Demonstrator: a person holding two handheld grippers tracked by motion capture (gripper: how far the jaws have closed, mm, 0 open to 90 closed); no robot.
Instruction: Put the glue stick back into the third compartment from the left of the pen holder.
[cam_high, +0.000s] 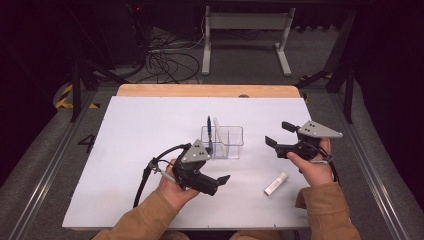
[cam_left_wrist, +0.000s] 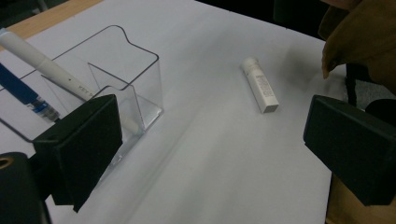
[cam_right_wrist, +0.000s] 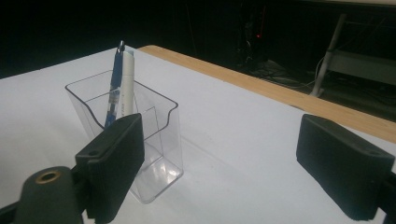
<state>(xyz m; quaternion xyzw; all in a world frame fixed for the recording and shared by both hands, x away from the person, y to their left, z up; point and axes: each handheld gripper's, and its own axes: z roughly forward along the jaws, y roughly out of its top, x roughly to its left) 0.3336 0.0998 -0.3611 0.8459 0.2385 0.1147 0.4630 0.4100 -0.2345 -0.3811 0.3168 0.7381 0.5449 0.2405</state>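
A clear plastic holder (cam_high: 223, 142) with two compartments stands mid-table; a blue pen (cam_high: 209, 131) and a white pen (cam_high: 218, 132) lean in it. A short white marker (cam_high: 276, 183) lies flat on the white sheet, right of centre near the front. My left gripper (cam_high: 220, 184) is open and empty, in front of the holder with its jaws pointing right toward the marker (cam_left_wrist: 260, 85). My right gripper (cam_high: 278, 134) is open and empty, right of the holder (cam_right_wrist: 140, 140), jaws pointing left at it. The pens (cam_right_wrist: 120, 84) stand in the far compartment.
The white sheet (cam_high: 150, 130) covers a wooden table whose bare edge (cam_high: 205, 90) runs along the back. A brown sleeve (cam_left_wrist: 364, 32) hangs beyond the marker. Cables and a frame stand on the floor behind the table.
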